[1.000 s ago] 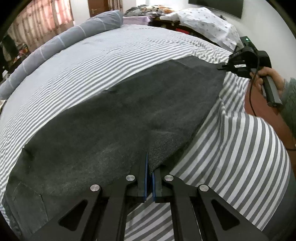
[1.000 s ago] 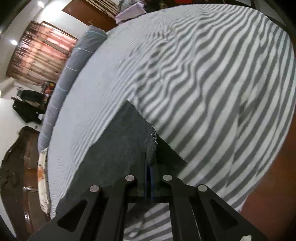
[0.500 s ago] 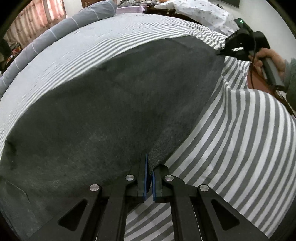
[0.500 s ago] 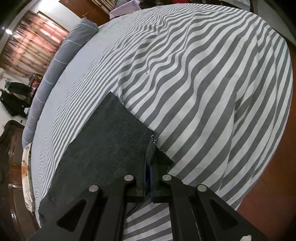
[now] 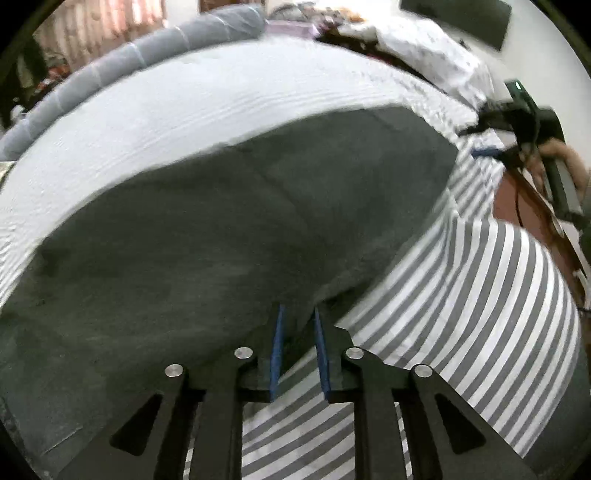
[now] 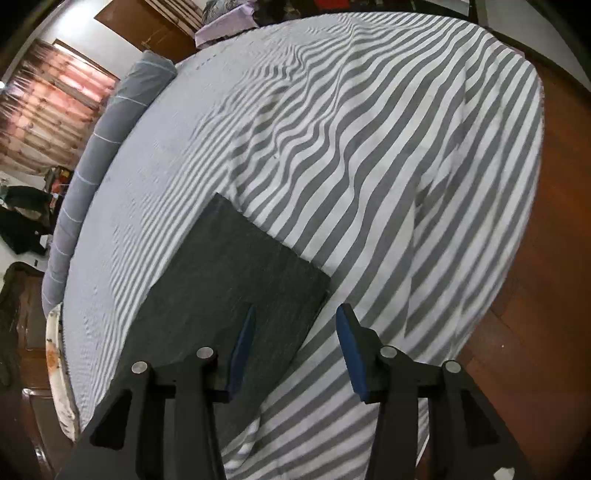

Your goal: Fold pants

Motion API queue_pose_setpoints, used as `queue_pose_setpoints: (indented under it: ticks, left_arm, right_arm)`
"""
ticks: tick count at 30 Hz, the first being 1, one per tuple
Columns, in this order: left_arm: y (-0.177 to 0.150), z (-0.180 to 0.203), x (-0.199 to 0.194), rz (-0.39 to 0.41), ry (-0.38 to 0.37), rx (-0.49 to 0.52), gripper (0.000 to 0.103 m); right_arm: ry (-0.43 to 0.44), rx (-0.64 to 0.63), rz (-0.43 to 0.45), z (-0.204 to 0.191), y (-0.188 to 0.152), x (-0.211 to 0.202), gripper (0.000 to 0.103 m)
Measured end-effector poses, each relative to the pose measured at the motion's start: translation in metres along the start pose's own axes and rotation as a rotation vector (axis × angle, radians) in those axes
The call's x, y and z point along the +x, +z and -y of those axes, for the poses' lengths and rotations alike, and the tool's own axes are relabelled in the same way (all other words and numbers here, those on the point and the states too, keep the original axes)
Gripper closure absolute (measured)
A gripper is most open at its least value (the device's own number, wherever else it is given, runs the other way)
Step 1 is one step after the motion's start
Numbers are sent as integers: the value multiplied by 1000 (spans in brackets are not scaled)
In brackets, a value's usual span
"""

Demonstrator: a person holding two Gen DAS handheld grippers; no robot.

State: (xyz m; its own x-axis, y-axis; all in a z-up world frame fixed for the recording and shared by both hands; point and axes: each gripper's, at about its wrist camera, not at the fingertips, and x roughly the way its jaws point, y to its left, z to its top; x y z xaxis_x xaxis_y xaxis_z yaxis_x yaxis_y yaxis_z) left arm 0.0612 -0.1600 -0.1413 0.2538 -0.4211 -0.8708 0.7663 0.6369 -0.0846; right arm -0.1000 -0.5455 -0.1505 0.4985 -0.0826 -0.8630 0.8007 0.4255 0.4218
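Pants (image 5: pixel 221 236), dark grey, lie spread flat on the bed's striped sheet (image 5: pixel 480 314), w/ one long edge running along the near side of the bed. Left hand-held gripper (image 5: pixel 298 325) sits at that near edge: jaws opening, blue pads (image 5: pixel 277 339) parted w/ the cloth's edge between them; pads don't look to be pressing on it, though the view is blurred. Right hand-held gripper (image 6: pixel 295 325) is at the pants' (image 6: pixel 229 280) squared-off end, jaws opening and wide apart; the corner of the fabric lies flat on the sheet (image 6: pixel 369 166) below the gap, apart from both pads, so nothing is gripped.

In the left wrist view the right hand-held gripper (image 5: pixel 480 140) shows at the far right, by the pants' far end, w/ a person's hand (image 5: pixel 565 162) round its handle. Grey bolster (image 6: pixel 96 155) runs along the far side of the bed; pinkish curtains (image 6: pixel 48 110) and a brown door (image 6: pixel 147 26) stand behind it. Reddish-brown floor (image 6: pixel 535 277) shows past the hanging sheet. Pile of patterned bedding (image 5: pixel 436 55) sits beyond the bed's end.
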Motion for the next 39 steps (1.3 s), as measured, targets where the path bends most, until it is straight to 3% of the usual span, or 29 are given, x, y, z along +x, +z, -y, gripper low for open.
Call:
queue_pose_setpoints:
  ticks: [2,7,14,20,22,29,32,39]
  left_arm:
    - [-5,-21,-17,44,39,-58,78]
    - [-16,-71,-25,55,103,-213,77]
    - [-46,-99,10,-136,192,-302,77]
    - [-50,-93,10,-165,215,-294,77]
    - [-50,-99,2,-136,175,-346,77]
    - [-23,-130,-63,145,200,-431,76]
    - [-15,-152,-59,159,174,-474,75]
    - [-18,-173,-11,56,160,-540,75]
  right_arm:
    - [12,-8,4,-4,-5,-9,58]
    - [56,-63,-8,-31,-23,-21,58]
    - [123,-229,-102,-102,-60,-12,57]
    - [141,-443,-182,-176,-90,2,55]
    - [168,-500,-218,-203,-101,8,55]
    - [290,-624,-431,-299,-134,53,54]
    - [299,-675,-517,-339,-146,83,54]
    - [276,-692,-717,-398,-172,150,54]
